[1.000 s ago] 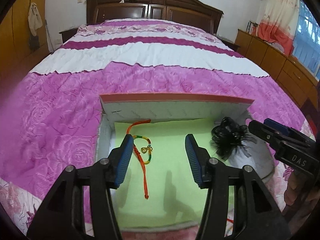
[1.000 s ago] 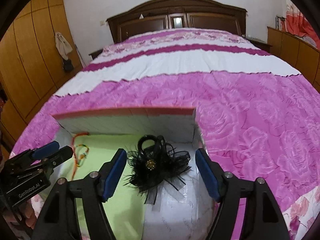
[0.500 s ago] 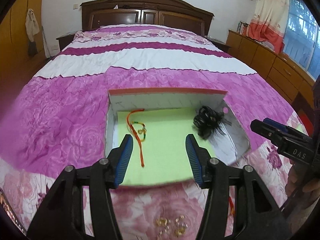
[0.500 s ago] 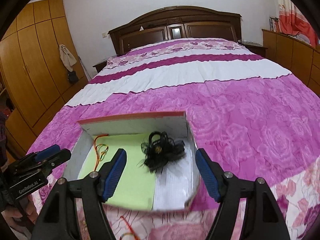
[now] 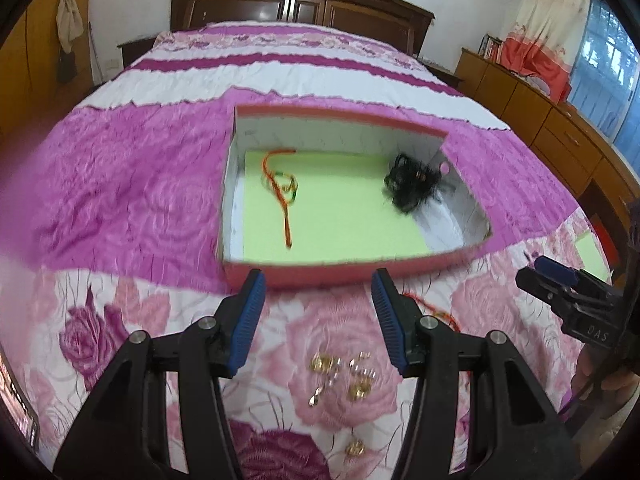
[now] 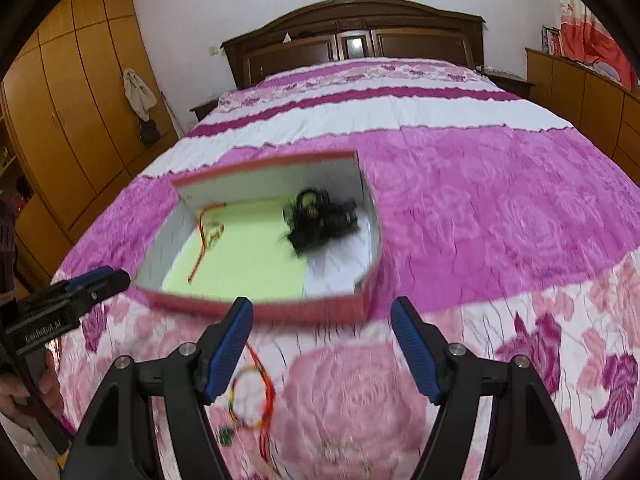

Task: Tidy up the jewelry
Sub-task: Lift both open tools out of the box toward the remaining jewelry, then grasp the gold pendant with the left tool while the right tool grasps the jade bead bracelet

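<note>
A red box (image 5: 340, 272) (image 6: 320, 308) with a green liner lies open on the bed. Inside it lie a red cord bracelet (image 5: 280, 188) (image 6: 206, 232) at the left and a black feathered hair piece (image 5: 412, 184) (image 6: 316, 220) at the right. Several small gold pieces (image 5: 344, 372) lie on the bedspread in front of the box, under my left gripper (image 5: 318, 316). A second red cord bracelet (image 6: 252, 396) (image 5: 434, 308) lies beside them, below my right gripper (image 6: 322, 344). Both grippers are open and empty, held short of the box's near wall.
The pink and purple bedspread (image 5: 120, 184) spreads all around the box. A wooden headboard (image 6: 352, 40) stands at the far end, wardrobes (image 6: 68, 120) on the left and low cabinets (image 5: 540, 120) on the right.
Both grippers have pulled back and up, out of the box toward the near edge of the bed. The gold pieces and the second bracelet have come into view.
</note>
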Available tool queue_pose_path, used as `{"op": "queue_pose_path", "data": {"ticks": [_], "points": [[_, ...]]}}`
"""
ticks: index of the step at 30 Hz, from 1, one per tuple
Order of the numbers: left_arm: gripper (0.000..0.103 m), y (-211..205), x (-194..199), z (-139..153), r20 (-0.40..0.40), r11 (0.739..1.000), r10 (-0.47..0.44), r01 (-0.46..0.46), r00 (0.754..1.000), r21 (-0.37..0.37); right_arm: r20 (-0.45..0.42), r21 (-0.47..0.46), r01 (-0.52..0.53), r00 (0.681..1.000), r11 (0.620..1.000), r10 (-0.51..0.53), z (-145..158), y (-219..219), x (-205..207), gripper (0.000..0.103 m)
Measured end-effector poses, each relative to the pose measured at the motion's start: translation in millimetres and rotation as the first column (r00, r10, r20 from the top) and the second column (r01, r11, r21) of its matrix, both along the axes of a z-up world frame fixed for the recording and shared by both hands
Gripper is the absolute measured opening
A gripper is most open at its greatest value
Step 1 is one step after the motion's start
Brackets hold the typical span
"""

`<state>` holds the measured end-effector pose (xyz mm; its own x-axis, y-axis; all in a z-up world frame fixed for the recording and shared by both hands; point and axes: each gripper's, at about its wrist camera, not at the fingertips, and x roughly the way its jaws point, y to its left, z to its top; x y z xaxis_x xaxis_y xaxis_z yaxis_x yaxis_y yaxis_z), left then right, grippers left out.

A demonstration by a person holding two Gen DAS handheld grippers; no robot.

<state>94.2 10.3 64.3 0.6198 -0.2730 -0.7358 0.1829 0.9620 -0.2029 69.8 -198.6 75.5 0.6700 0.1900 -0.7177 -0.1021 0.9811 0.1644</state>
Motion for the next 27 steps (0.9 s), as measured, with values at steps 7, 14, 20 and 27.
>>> {"op": "queue_pose_path", "data": {"ticks": [7,14,20,27], "points": [[0.047,-0.2,-12.7,-20.8,-0.057,1.0,-0.011,0.012,0.998,0.016,-0.073,-0.017,0.009,0.997,1.0,-0.01,-25.9,-6.1,-24.4,0.074],[0.047,-3.8,-18.7,-39.2,-0.111,0.999,-0.026,0.029,0.994,0.029,-0.153,-0.012,0.029,0.988,1.0,-0.03,-50.0,-12.9,-40.4,0.074],[0.047,-8.6,-19.8,-50.0,-0.133,0.999,-0.032,0.038,0.991,0.039,-0.199,-0.028,0.021,0.98,0.999,-0.027,-64.7,-11.2,-48.1,0.074],[0.045,-12.9,-19.0,-62.8,-0.152,0.998,-0.029,0.036,0.988,0.044,-0.213,-0.07,0.019,0.977,0.997,-0.034,-73.9,-8.8,-52.7,0.073]]}}
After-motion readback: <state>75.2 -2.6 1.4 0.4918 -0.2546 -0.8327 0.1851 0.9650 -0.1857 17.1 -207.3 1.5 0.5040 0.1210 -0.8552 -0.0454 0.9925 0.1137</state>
